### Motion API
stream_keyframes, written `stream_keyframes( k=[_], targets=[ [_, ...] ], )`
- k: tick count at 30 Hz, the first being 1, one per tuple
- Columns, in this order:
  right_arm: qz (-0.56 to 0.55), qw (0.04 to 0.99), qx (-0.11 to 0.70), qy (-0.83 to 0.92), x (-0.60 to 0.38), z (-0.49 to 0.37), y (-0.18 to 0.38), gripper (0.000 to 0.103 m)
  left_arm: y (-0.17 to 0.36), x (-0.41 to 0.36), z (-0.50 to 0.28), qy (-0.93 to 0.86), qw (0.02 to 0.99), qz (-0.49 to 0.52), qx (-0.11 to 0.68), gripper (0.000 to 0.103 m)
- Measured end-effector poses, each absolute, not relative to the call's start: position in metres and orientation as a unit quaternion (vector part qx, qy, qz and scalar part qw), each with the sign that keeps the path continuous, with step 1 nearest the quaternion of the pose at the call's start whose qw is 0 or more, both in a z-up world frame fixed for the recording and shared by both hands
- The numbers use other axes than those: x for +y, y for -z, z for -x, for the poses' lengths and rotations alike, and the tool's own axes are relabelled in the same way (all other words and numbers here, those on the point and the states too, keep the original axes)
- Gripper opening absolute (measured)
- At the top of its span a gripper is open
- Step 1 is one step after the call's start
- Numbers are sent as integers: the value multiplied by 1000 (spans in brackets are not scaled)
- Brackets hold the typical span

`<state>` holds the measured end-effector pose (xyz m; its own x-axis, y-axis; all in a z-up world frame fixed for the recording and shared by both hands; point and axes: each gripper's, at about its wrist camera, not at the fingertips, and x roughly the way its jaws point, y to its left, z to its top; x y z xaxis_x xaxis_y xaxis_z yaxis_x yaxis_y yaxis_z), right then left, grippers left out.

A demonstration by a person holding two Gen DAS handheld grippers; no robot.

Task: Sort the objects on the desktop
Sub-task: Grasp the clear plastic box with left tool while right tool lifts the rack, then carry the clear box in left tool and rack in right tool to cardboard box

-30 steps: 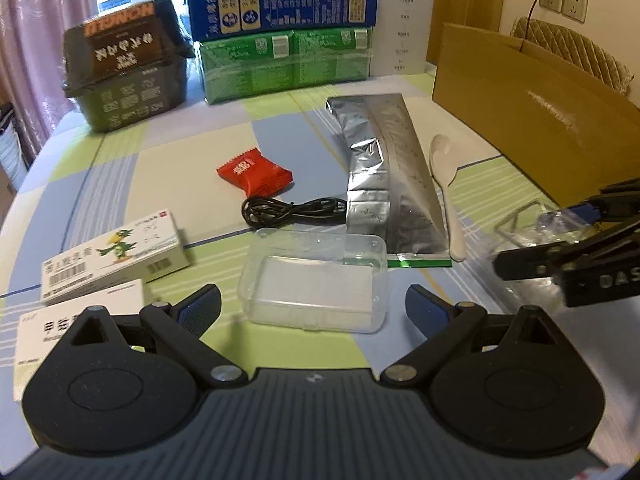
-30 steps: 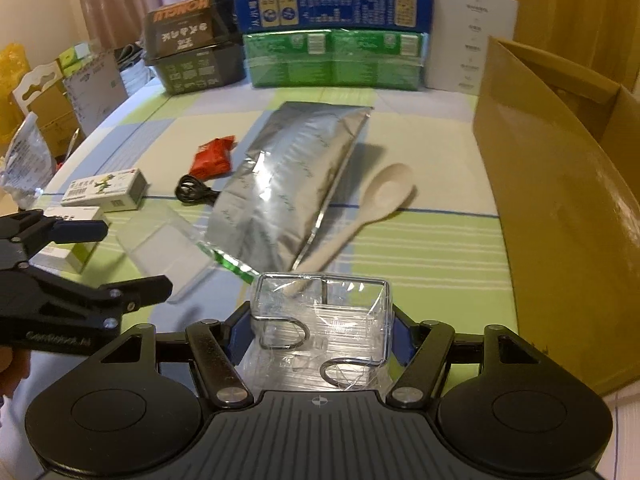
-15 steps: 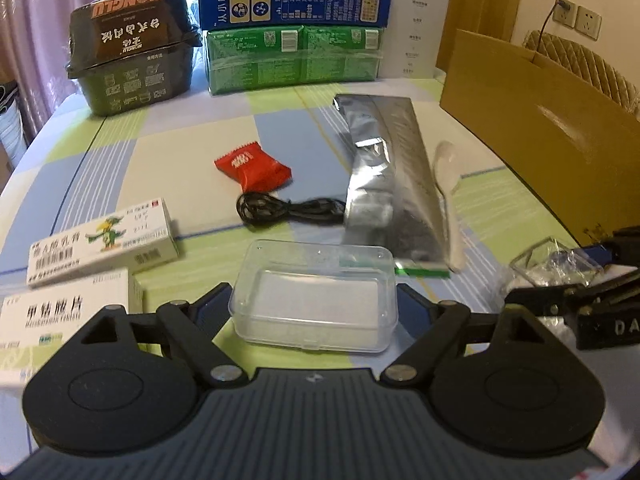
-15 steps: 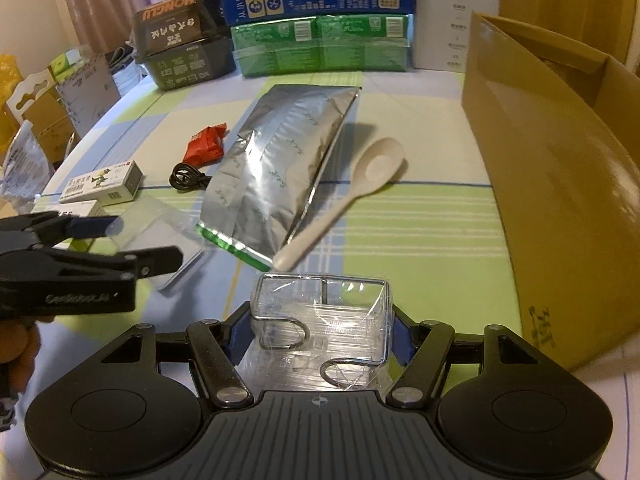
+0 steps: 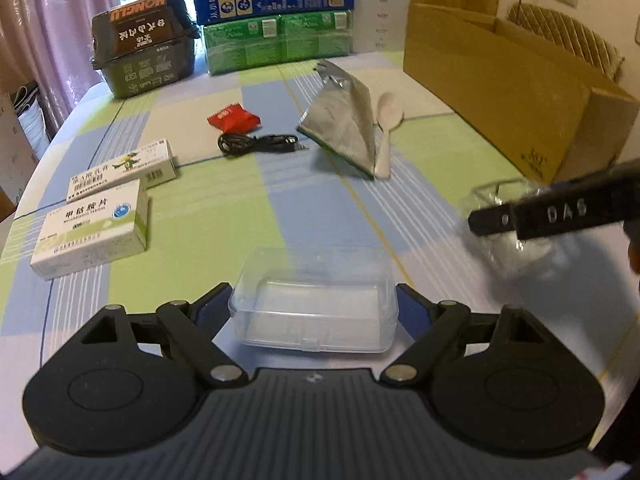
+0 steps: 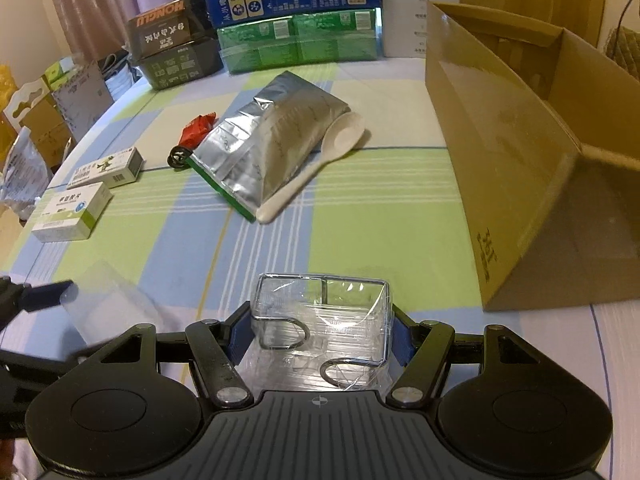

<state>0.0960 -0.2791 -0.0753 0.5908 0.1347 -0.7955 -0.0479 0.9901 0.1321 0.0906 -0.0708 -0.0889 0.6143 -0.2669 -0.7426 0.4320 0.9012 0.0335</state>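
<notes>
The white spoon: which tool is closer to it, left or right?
Right, I judge. The right tool, shut on the clear packet, faces the white spoon. The left tool, holding the clear box, sits farther left.

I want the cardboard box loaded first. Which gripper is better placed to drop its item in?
Right. The right gripper holds the clear wire-framed packet right beside the open cardboard box; the left gripper, holding the clear plastic case, is farther away.
</notes>
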Motion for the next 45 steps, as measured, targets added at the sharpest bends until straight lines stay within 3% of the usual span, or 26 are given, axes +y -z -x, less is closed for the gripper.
stream_keyframes(
  k=[22,45],
  targets=[
    [-53,884,461,-55,-276,-96,84,64,99,-73,-98,189,889,-98,405,83],
    [-65,908,412,-38,-285,-44,35,64,39,-88,-59,173,907,-44,381,83]
  ],
)
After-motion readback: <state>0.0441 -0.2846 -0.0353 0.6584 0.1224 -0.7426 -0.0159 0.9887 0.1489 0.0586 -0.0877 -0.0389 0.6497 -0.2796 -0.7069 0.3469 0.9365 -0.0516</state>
